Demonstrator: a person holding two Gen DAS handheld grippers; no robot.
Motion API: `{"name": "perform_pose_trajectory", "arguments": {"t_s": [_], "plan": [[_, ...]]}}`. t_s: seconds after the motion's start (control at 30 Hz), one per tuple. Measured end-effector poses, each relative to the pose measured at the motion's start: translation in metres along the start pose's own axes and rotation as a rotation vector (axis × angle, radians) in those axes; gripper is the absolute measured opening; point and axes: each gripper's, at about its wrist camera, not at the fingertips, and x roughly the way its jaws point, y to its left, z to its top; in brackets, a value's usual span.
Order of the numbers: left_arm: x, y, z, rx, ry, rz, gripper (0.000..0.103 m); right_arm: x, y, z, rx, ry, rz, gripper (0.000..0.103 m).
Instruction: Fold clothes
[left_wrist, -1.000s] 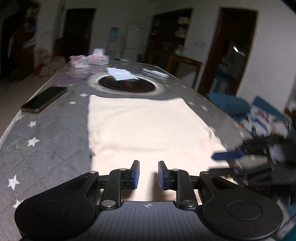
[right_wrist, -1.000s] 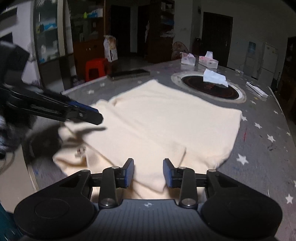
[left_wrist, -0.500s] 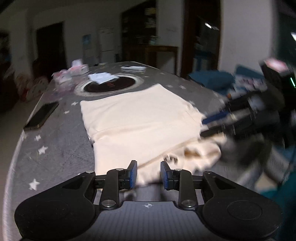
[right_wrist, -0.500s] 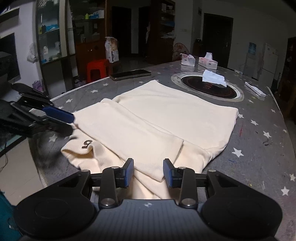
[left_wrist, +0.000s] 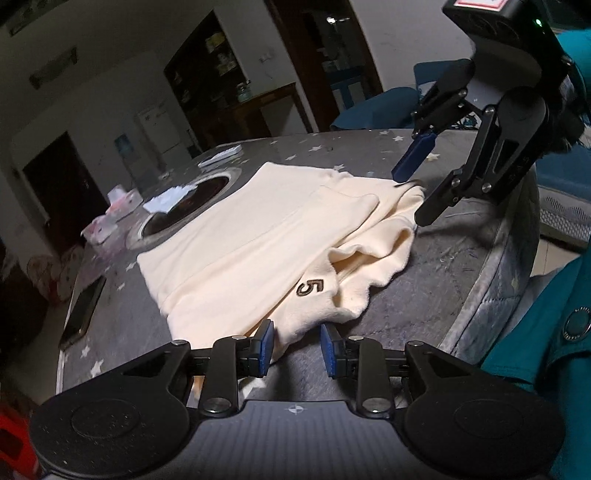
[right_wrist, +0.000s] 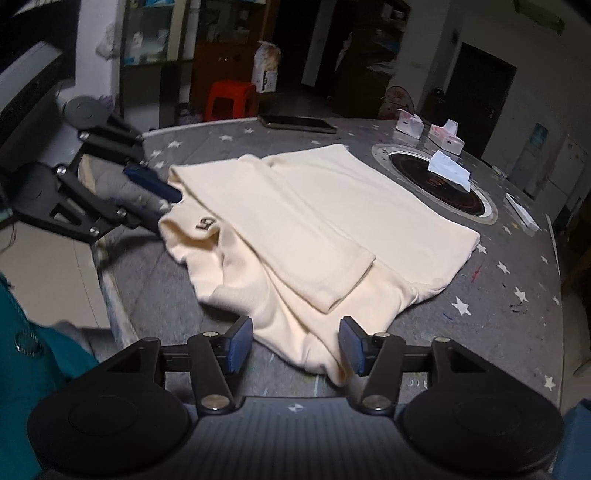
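A cream garment with a dark "5" patch lies partly folded on the grey star-patterned table. It also shows in the right wrist view, with a sleeve folded across it. My left gripper is open, its jaws on either side of the garment's near corner. My right gripper is open at the garment's opposite near corner. Each gripper shows in the other's view, the right one and the left one both at the garment's edge.
A round inset burner with a white tissue sits beyond the garment. A phone, tissue packs and a white remote lie on the table. A red stool stands behind. The table edge is close.
Both grippers have moved to the garment's near corners and the right one has opened wider. The garment's near end has been bunched, with the "5" patch turned up.
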Motion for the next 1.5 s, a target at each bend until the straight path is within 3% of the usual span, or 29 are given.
{"name": "perform_pose_trajectory", "arguments": {"t_s": [0.2,0.27,0.3,0.33,0.67,0.77,0.83,0.87,0.97,1.07,1.2,1.23,1.4,1.5], "plan": [[0.003,-0.002,0.001,0.028,-0.044,-0.007,0.03,0.003,0.008,-0.004,-0.069,0.001,-0.004,0.059],[0.004,-0.001,0.001,0.026,-0.054,-0.011,0.025,0.005,0.012,-0.004,-0.098,-0.005,-0.008,0.06],[0.004,0.0,0.001,0.023,-0.06,-0.011,0.016,0.006,0.013,-0.004,-0.109,-0.011,-0.011,0.061],[0.004,0.003,0.003,0.008,-0.068,-0.015,0.01,0.006,0.013,-0.004,-0.116,-0.016,-0.012,0.062],[0.011,0.049,0.025,-0.236,-0.123,-0.047,0.008,0.02,0.015,0.004,-0.149,-0.074,0.005,0.063],[0.017,0.057,0.029,-0.262,-0.124,-0.057,0.008,0.028,0.011,0.008,-0.132,-0.09,0.019,0.055],[0.022,0.06,0.029,-0.275,-0.117,-0.066,0.008,0.035,0.004,0.012,-0.083,-0.087,0.045,0.043],[0.022,0.061,0.028,-0.275,-0.111,-0.069,0.008,0.037,-0.001,0.014,-0.045,-0.081,0.065,0.027],[0.022,0.061,0.023,-0.27,-0.092,-0.074,0.014,0.04,-0.017,0.019,0.056,-0.074,0.11,0.018],[0.014,0.057,0.016,-0.243,-0.083,-0.081,0.017,0.038,-0.027,0.023,0.113,-0.075,0.135,0.016],[0.008,0.046,0.006,-0.159,-0.058,-0.056,0.042,0.037,-0.034,0.028,0.141,-0.081,0.144,0.015],[0.007,0.043,0.004,-0.137,-0.049,-0.048,0.043,0.037,-0.035,0.029,0.145,-0.083,0.143,0.015],[0.013,0.04,-0.004,-0.081,-0.015,-0.013,0.043,0.036,-0.034,0.031,0.147,-0.089,0.13,0.014],[0.017,0.042,-0.008,-0.065,-0.005,-0.01,0.032,0.036,-0.033,0.03,0.154,-0.091,0.12,0.013]]}}
